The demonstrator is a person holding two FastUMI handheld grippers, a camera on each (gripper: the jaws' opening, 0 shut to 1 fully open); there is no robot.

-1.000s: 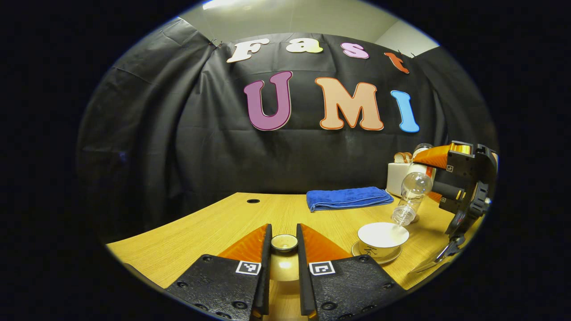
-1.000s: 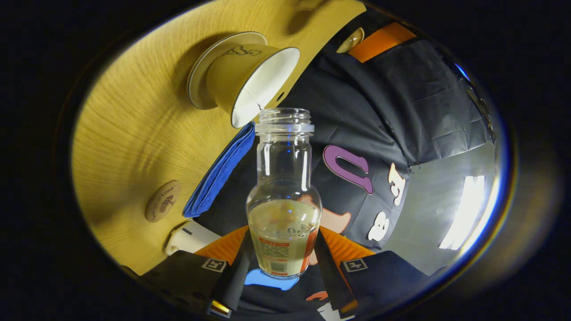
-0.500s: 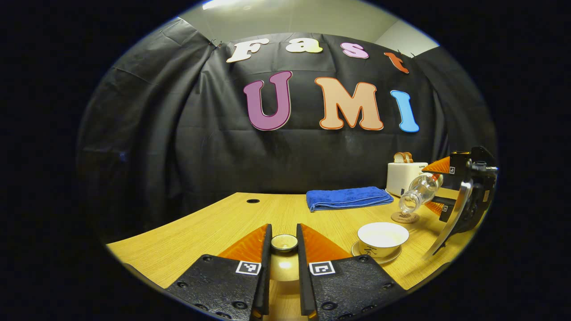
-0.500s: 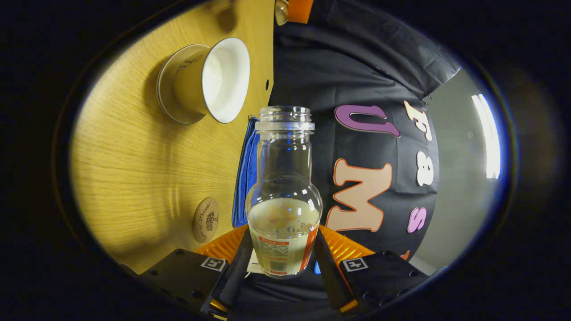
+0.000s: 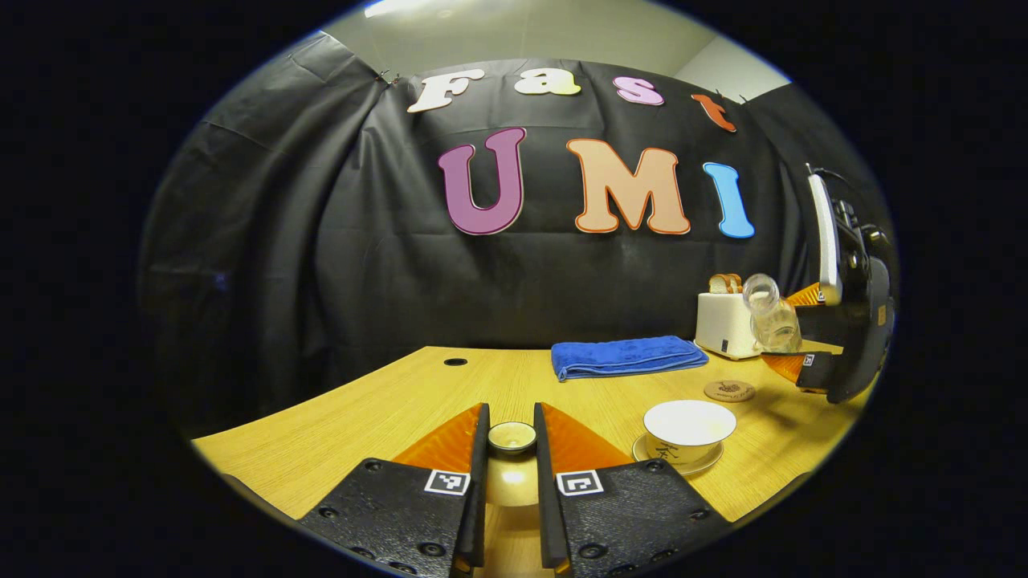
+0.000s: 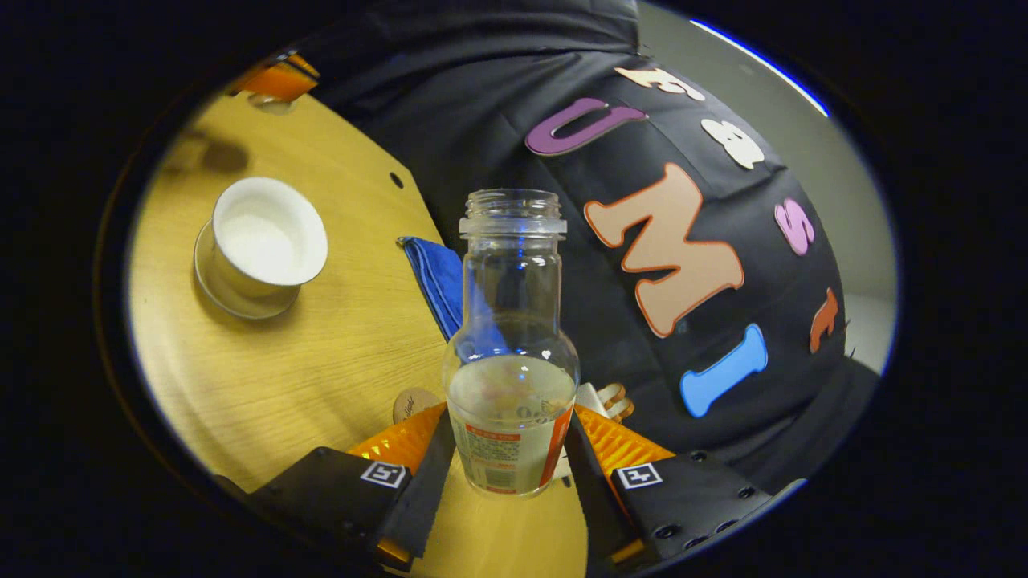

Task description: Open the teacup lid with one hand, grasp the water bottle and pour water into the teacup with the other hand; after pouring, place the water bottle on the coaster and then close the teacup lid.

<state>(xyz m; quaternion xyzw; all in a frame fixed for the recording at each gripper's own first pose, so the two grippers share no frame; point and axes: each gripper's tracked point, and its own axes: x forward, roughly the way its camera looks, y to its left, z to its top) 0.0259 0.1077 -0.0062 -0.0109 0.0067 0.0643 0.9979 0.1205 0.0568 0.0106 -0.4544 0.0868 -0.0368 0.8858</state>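
My left gripper (image 5: 511,445) is shut on the teacup lid (image 5: 511,437), holding it just above the table's front edge. To its right the white teacup (image 5: 689,423) stands uncovered on its saucer. Behind the cup lies the round wooden coaster (image 5: 729,391). My right gripper (image 6: 511,425) is shut on the clear water bottle (image 6: 511,353), which has no cap and holds a little liquid at its base. In the left gripper view the bottle (image 5: 771,317) hangs nearly upright, leaning slightly, above and right of the coaster. In the right gripper view the teacup (image 6: 261,241) is far left, and a sliver of the coaster (image 6: 411,404) shows.
A folded blue towel (image 5: 626,356) lies at the back of the wooden table (image 5: 385,409). A white toaster (image 5: 725,323) with bread stands at the back right, close behind the bottle. A small hole (image 5: 455,362) marks the tabletop at back left.
The right gripper has swung the bottle from tipped over the teacup back to nearly upright and drawn it right, away from the cup. The left gripper and lid have not moved.
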